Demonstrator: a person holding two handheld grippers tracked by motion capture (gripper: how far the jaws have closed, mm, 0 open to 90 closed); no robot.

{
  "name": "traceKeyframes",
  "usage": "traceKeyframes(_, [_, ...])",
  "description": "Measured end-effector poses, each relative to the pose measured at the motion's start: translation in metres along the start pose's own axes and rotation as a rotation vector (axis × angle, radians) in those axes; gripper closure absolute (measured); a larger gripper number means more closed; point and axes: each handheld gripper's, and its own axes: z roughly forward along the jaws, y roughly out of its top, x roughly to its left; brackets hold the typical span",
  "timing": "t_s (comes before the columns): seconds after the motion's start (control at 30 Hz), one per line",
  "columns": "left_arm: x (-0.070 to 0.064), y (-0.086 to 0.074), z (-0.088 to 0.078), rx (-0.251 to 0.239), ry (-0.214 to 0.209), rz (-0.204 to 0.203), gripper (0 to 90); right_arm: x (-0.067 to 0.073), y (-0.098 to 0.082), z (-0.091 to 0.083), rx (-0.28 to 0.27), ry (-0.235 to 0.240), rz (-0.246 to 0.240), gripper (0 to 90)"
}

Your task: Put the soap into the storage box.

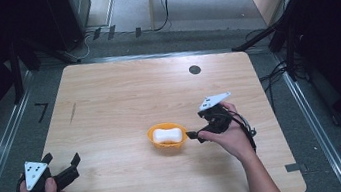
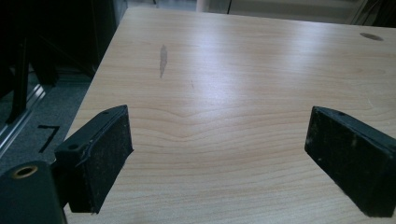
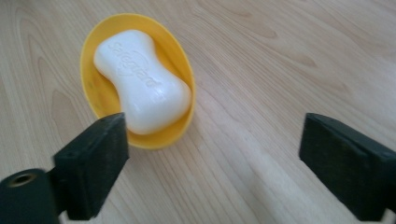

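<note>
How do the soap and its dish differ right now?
The soap is white; the dish is yellow. The soap is a solid waisted bar with embossed lettering; the dish is a plain hollow oval. The soap lies inside the dish, which sits on the table. Neither is gripped.

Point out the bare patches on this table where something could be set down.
Most of the wooden table is bare: the far half up to the dark round hole, and the stretch between the left gripper and the yellow soap dish. It is crowded where the right gripper sits beside the dish holding the white soap bar.
</note>
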Motion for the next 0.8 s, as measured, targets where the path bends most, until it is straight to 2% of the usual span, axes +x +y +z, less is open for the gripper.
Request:
traceKeyframes(0.07, [0.0, 0.0, 0.0, 0.0, -0.002, 0.001, 6.7, -0.001, -0.002, -0.001, 0.001, -0.005, 0.011, 3.2])
traceKeyframes(0.13, [0.0, 0.0, 0.0, -0.001, -0.007, 0.0, 3.2, -0.006, -0.013, -0.006, -0.012, -0.028, 0.045, 1.0])
traceKeyframes(0.23, [0.0, 0.0, 0.0, -0.001, -0.006, -0.002, 3.1, -0.009, -0.021, -0.009, -0.028, -0.036, 0.07, 0.6])
traceKeyframes(0.4, [0.0, 0.0, 0.0, 0.0, -0.001, 0.0, 2.6, -0.012, -0.037, -0.016, -0.052, -0.068, 0.091, 0.0])
traceKeyframes(0.5, [0.001, 0.0, -0.001, 0.0, 0.001, -0.003, 0.7, -0.015, -0.048, -0.021, -0.085, -0.105, 0.107, 0.0])
traceKeyframes(0.53, [0.001, 0.0, 0.0, -0.001, 0.001, -0.003, 0.7, -0.017, -0.054, -0.026, -0.112, -0.123, 0.137, 0.0])
traceKeyframes(0.8, [0.0, 0.0, -0.001, 0.001, 0.008, 0.009, 0.7, -0.022, -0.079, -0.041, -0.158, -0.158, 0.18, 0.0])
